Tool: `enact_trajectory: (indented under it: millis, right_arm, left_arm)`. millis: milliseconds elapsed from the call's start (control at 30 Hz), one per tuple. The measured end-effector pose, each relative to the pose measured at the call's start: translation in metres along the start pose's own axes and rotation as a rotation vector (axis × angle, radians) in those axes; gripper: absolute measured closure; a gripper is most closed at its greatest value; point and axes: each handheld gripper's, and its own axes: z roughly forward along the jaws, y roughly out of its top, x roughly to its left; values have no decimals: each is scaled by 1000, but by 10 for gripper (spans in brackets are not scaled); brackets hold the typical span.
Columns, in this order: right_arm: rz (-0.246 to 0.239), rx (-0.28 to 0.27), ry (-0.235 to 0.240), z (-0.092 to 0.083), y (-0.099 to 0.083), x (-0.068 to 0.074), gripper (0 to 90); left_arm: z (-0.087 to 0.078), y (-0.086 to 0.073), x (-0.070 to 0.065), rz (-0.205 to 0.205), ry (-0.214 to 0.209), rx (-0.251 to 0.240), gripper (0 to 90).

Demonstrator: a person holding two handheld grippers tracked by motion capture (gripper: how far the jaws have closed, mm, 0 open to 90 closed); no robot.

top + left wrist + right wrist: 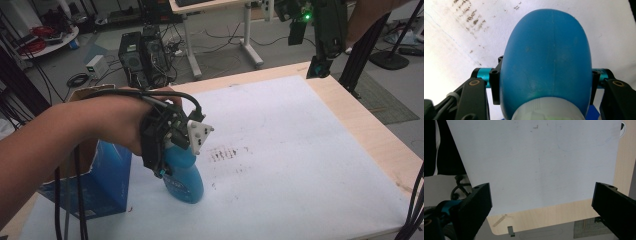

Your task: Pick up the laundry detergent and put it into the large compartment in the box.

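A blue plastic bottle [186, 181] leans on the white sheet [290, 150] at the front left, its rounded bottom resting on the sheet. My left gripper [165, 167] comes from above and is shut on its upper part. In the left gripper view both jaws press the sides of the blue bottle [546, 62], just beyond its pale neck [546, 110]. My right gripper [318, 67] hangs high over the table's far right corner. Its jaws stand wide apart with nothing between them [541, 195], above the sheet [536, 165].
An open blue carton [107, 180] stands just left of the bottle, close to my left forearm. Dark smudges [227, 152] mark the sheet's middle. The wooden table edge [380, 135] borders the sheet on the right. Computers, cables and desk legs lie beyond the table.
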Motion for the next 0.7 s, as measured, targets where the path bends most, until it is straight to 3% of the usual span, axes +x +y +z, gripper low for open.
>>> enact_trajectory:
  millis: [167,400,500,533,700]
  right_arm:
    - [3,-1,-2,0,0,0,19]
    - [-5,-1,-2,0,1,3,19]
    - [-6,-11,-10,-3,-1,6,19]
    - [-9,-13,-11,-4,-1,6,19]
    - [0,-10,-12,-4,-2,7,19]
  left_arm:
    - [0,0,-1,5,6,9,383]
    - [-1,5,-5,-4,14,63,387]
    - [-11,6,-8,-19,31,61,386]
    - [-20,4,-8,-60,26,50,387]
    - [-39,1,-7,-99,18,30,386]
